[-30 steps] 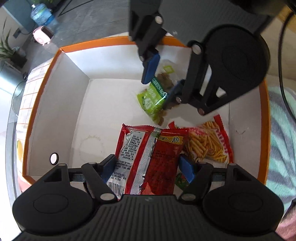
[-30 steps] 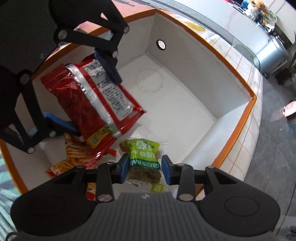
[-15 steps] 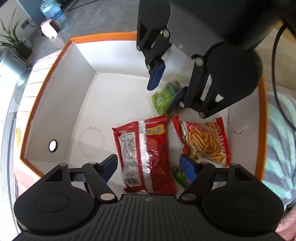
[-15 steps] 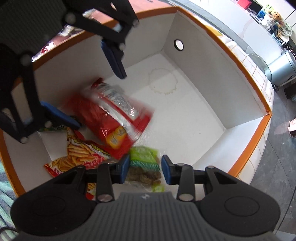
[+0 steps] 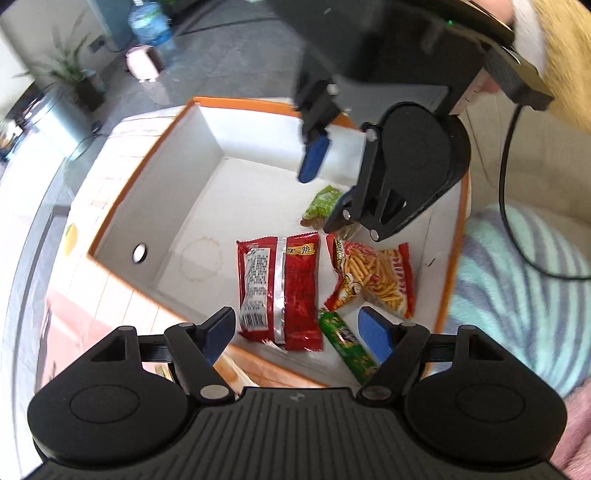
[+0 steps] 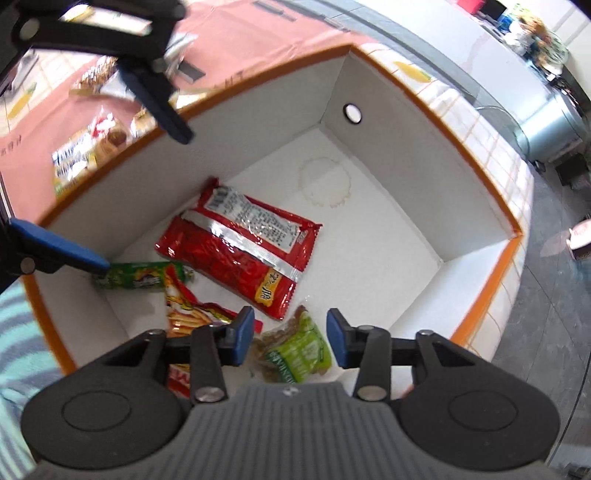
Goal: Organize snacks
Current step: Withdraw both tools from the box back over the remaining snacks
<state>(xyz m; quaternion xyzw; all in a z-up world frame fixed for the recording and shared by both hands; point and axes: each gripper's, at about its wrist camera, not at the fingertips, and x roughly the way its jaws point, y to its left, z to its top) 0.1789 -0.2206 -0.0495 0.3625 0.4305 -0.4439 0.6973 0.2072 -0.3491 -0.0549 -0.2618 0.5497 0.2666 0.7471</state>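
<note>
A white box with an orange rim holds several snack packs. A red pack lies flat on its floor. Beside it lie a fries pack, a dark green bar and a light green bean pack. My left gripper is open and empty above the box's near edge. My right gripper is open and empty above the bean pack; it also shows in the left wrist view.
More snack packs lie blurred on the pink cloth outside the box. A striped teal towel lies next to the box. A metal bin and a water bottle stand on the floor beyond.
The red pack dropped out of my left gripper onto the box floor. My right gripper opened and let the bean pack go. Both grippers rose away from the box.
</note>
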